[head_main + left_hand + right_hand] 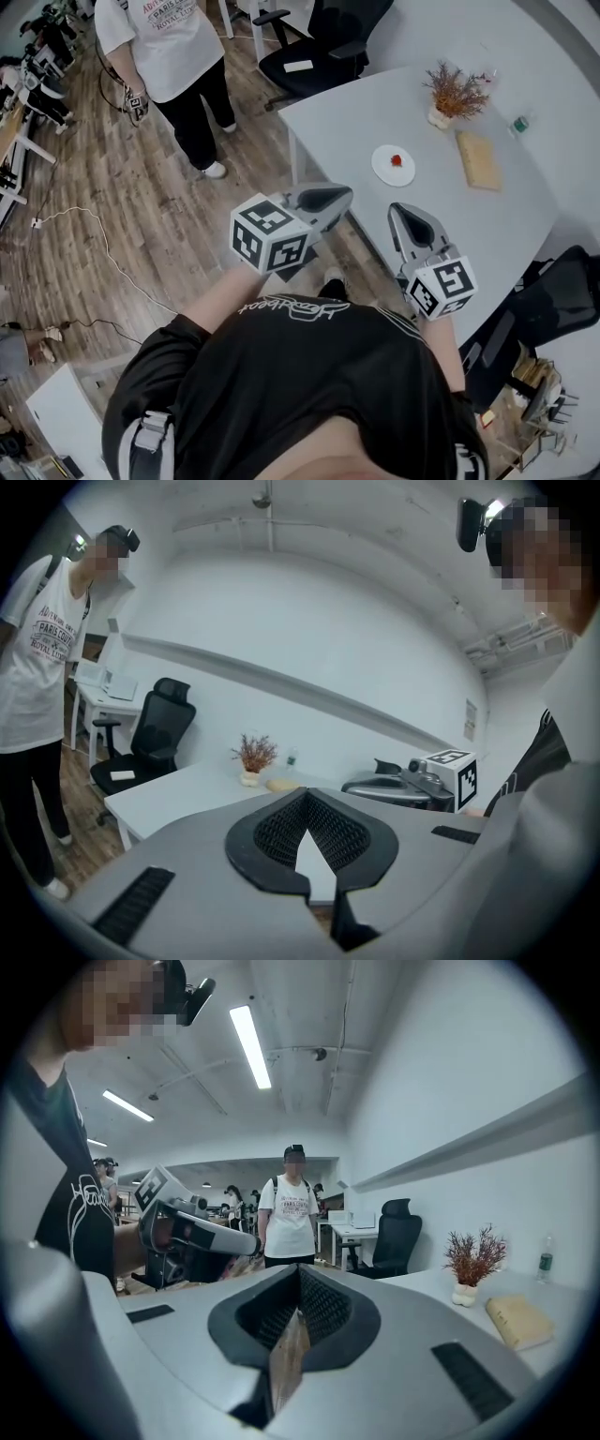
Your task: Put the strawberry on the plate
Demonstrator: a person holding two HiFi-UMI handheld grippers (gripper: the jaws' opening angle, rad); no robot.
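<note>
A potted dried plant (457,94) stands near a tan board (479,158).

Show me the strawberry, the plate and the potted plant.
strawberry (396,160), head view, its red middle.
plate (382,172), head view, bare white part near the rim.
potted plant (456,91), head view, its dry twigs.

A: Closest to the lens?

B: Up front, the left gripper (305,799): smooth grey shell, black ribbed pads (279,832), tips together, nothing between.

A: And beyond the jaws?

B: Behind, a white table (173,794). Near its far edge, a small pale pot of dried reddish twigs (253,758), just beside a flat tan block (281,785). Further left, a black office chair (155,738) and a standing person in a white printed T-shirt (37,667). At right, the right gripper (356,786) with its marker cube (455,778).
</note>
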